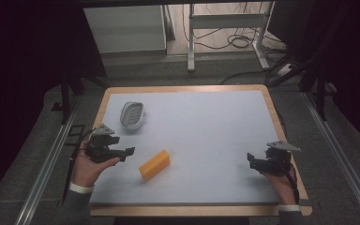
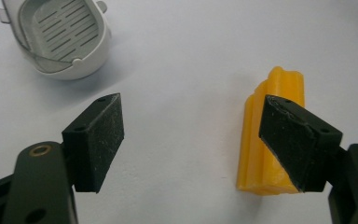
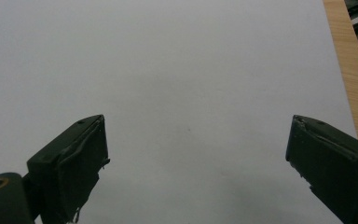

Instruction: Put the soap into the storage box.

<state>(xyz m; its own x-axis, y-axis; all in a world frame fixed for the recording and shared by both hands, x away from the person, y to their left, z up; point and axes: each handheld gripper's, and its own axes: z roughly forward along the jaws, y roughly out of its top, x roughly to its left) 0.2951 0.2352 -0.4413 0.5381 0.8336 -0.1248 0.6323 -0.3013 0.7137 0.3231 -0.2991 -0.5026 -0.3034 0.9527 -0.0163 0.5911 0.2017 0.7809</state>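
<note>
White matting covers your wood-edged table (image 1: pixel 272 101). Nearest you, your right gripper (image 1: pixel 253 161) hangs with jaws spread wide over bare mat. Your left gripper (image 1: pixel 130 152) is likewise spread, holding nothing, just beside the yellow ridged block (image 1: pixel 154 164). Farther back sits a grey slotted soap dish (image 1: pixel 132 114).

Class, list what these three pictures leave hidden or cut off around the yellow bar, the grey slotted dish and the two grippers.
1. Yellow bar: in the left gripper view, its near right side sits behind a black jaw.
2. Slotted dish: the top edge of that view cuts off its far rim.
3. Left gripper: in the high view the jaws overlap, so their gap is unclear.
4. Right gripper: its right jaw runs off the frame edge.
</note>
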